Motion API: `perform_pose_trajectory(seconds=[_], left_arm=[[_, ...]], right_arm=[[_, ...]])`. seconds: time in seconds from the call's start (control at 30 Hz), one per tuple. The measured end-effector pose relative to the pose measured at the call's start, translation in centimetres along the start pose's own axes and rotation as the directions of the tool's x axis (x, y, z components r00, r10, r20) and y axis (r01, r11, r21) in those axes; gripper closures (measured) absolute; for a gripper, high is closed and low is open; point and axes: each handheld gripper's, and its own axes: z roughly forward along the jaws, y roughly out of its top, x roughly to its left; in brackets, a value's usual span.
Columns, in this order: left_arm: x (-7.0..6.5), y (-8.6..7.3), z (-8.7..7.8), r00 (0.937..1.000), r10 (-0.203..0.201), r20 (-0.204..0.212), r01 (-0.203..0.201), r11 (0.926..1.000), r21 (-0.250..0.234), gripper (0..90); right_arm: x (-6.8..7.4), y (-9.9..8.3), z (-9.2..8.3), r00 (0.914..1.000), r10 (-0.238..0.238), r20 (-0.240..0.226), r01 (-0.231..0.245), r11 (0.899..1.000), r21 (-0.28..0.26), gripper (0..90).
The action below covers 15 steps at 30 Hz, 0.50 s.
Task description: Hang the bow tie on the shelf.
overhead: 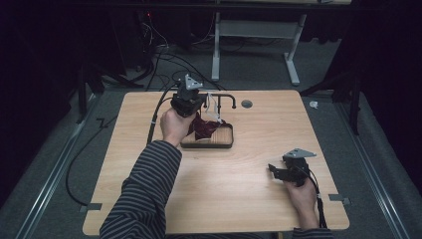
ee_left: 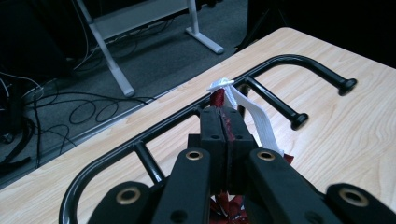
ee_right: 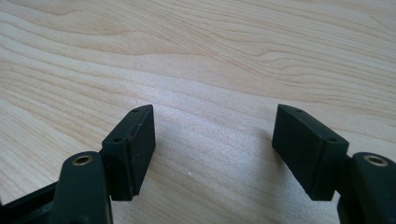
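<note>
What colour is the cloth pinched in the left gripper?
Dark red cloth, with a white strap; the high view shows it best.

A lab: dark curtains, floor cables (overhead: pixel 164 55), bare test table (overhead: pixel 259 144).

Dark red cloth (overhead: pixel 203 127), crumpled, maybe a garment with a white strap (ee_left: pixel 254 116), lifted partly off the wooden tray (overhead: pixel 219 142), top edge at the black rack (ee_left: pixel 280 63).

High view overhead, facing forward-down; gripper views close along jaws; all share table (overhead: pixel 239 169).
</note>
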Motion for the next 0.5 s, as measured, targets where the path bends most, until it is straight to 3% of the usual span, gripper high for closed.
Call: perform_pose_trajectory(seconds=[0.5], left_arm=[[0.33, -0.21, 0.79, 0.9999, -0.007, -0.008, 0.007, 0.9996, 0.027, 88.2]], right_arm=[[0.01, 0.00, -0.01, 1.0000, 0.001, 0.000, -0.001, 1.000, 0.001, 31.3]])
